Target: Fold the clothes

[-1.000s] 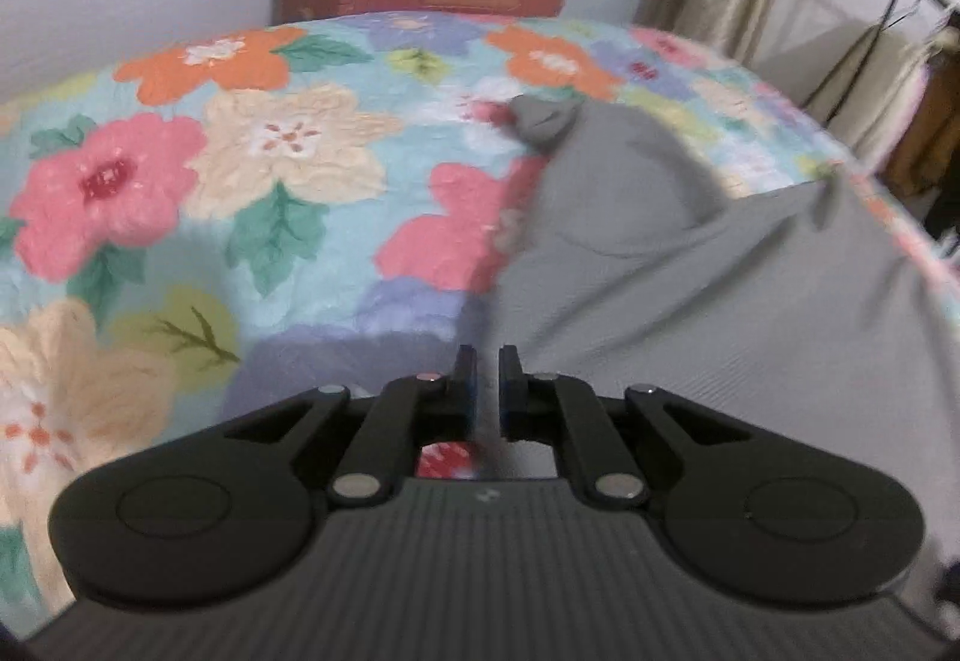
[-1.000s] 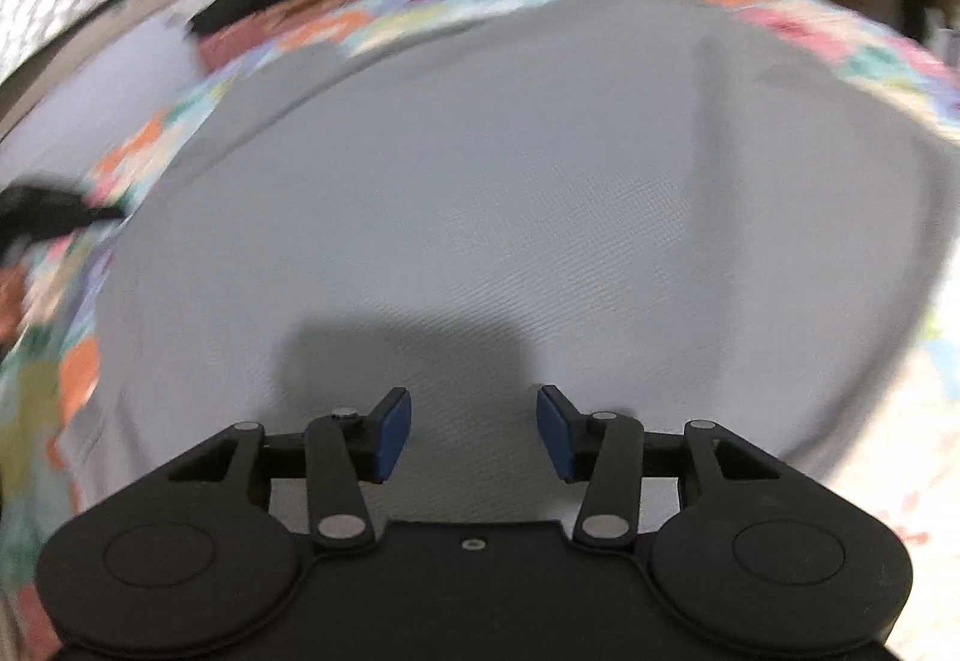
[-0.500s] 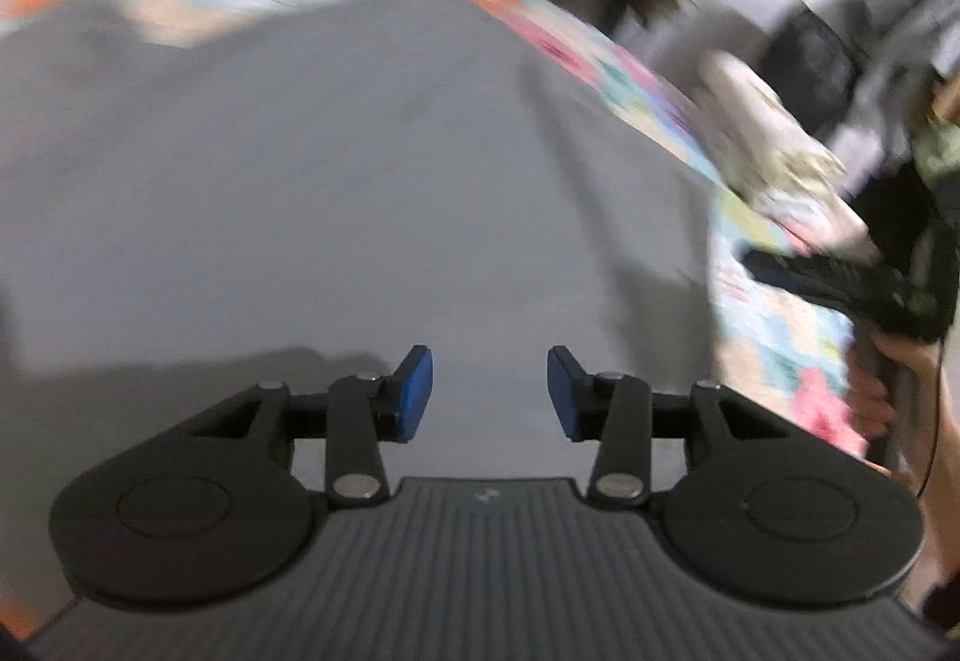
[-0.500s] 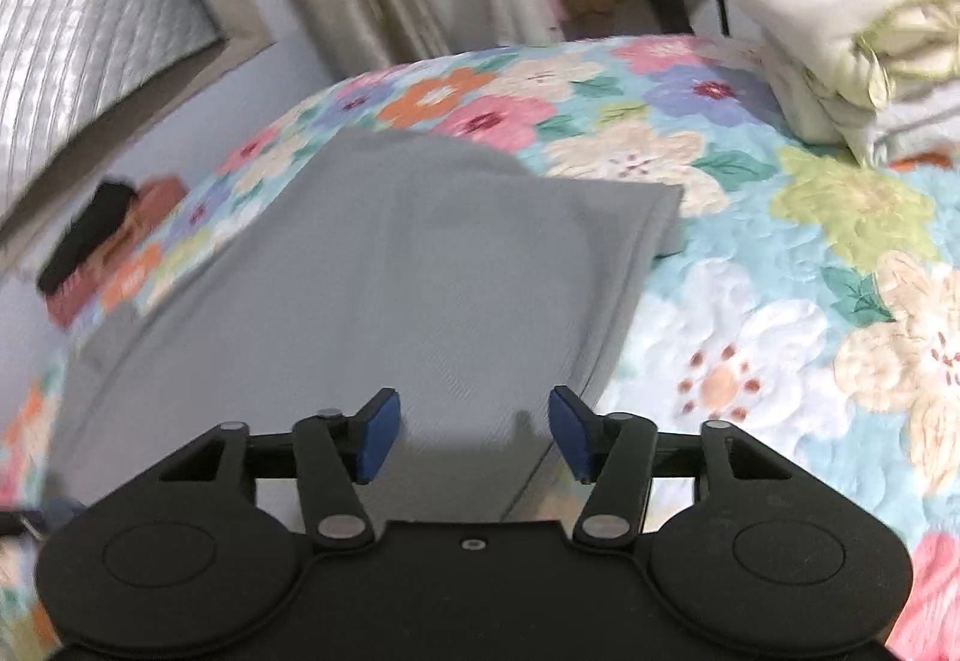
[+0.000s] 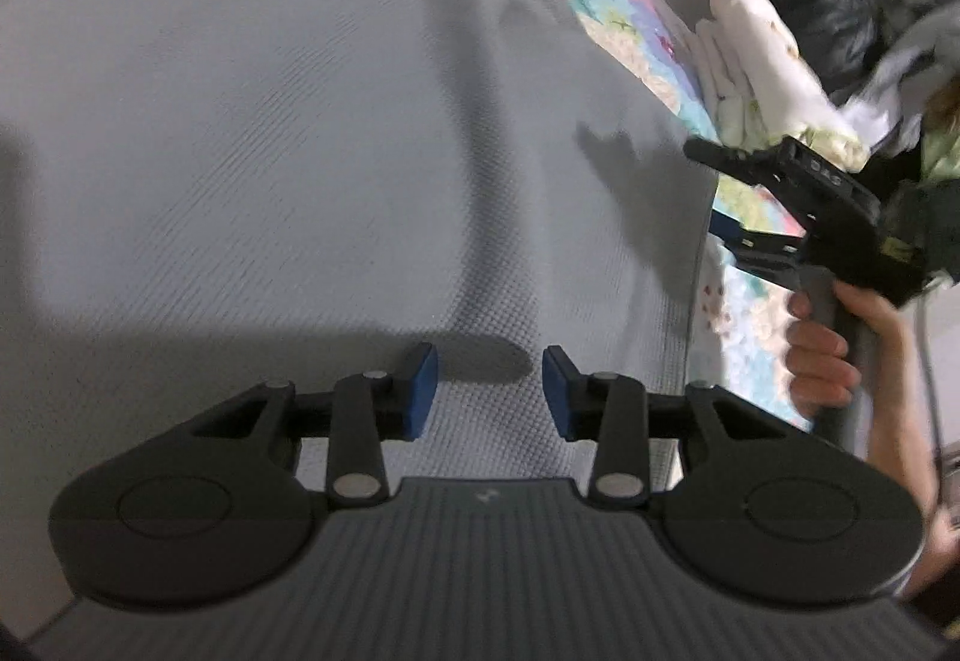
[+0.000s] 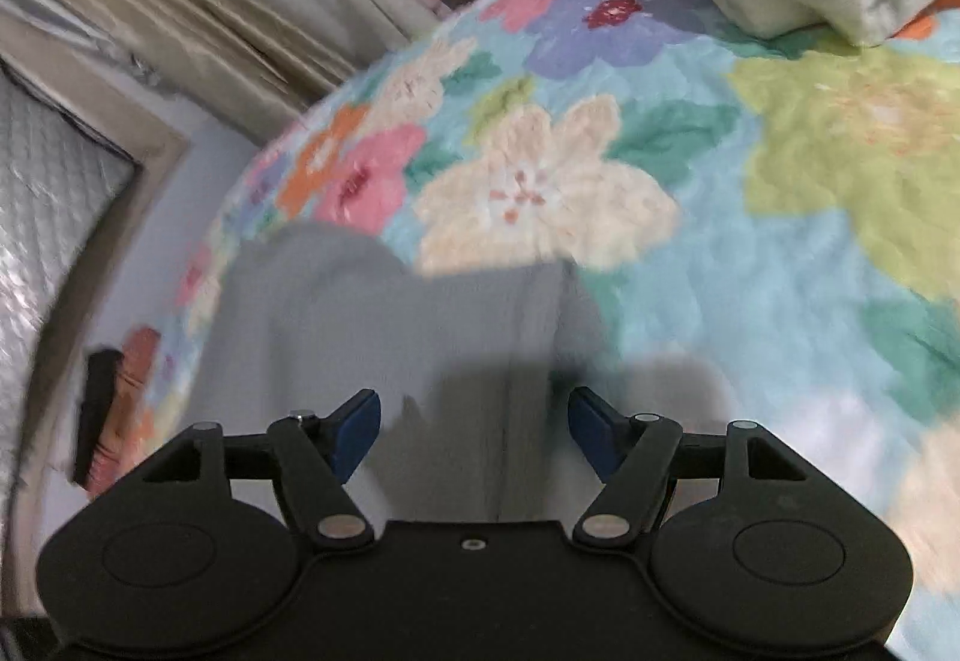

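- Grey garment lies flat on the floral quilt, one fold apparently laid.
- Left gripper, clamped on its edge a second ago, now hovers with jaws apart, empty.
- Right gripper, jaws apart throughout, has shifted to the garment's far edge; likely next pinch.

A: Left gripper?
B: Black linkage arms, silver pivot pins, blue pads, ribbed grey body.
A: Right gripper?
B: Same build; smooth black body, one centre screw. Bare-skinned hand on grey handle.
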`<action>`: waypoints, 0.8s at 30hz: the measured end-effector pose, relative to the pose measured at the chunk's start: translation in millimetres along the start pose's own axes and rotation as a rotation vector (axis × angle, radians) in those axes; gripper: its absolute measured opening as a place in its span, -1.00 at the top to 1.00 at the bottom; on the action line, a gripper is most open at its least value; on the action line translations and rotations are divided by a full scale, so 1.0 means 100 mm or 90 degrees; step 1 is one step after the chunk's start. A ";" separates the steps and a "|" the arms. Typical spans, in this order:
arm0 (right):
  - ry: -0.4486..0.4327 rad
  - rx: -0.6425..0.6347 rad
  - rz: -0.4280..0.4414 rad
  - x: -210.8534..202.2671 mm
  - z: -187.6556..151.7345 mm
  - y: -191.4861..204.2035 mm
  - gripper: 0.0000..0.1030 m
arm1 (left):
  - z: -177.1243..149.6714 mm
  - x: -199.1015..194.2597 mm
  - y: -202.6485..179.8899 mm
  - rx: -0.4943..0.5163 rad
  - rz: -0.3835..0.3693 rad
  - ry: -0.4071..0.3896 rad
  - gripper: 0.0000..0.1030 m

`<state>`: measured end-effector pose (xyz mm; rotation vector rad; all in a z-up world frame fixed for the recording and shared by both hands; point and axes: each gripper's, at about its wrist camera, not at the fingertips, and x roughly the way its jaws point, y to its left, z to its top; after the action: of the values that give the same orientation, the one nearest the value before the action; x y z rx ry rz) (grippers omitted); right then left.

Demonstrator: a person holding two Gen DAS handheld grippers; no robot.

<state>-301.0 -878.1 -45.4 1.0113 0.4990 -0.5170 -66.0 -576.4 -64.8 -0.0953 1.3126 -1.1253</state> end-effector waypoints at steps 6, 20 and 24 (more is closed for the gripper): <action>-0.049 0.005 0.012 0.29 0.18 0.06 -0.05 | 0.02 0.02 0.17 -0.045 -0.030 0.010 0.27; -0.124 -0.354 -0.287 0.28 0.18 0.37 0.85 | -0.03 -0.16 0.07 0.022 0.015 -0.009 0.20; -0.223 -0.376 -0.325 0.13 0.05 0.47 0.91 | -0.04 -0.28 0.12 0.015 0.014 -0.009 0.20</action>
<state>-261.2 -864.3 -20.5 0.2080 0.5495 -0.9157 -58.1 -549.0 -53.6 -0.0720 1.2846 -1.1195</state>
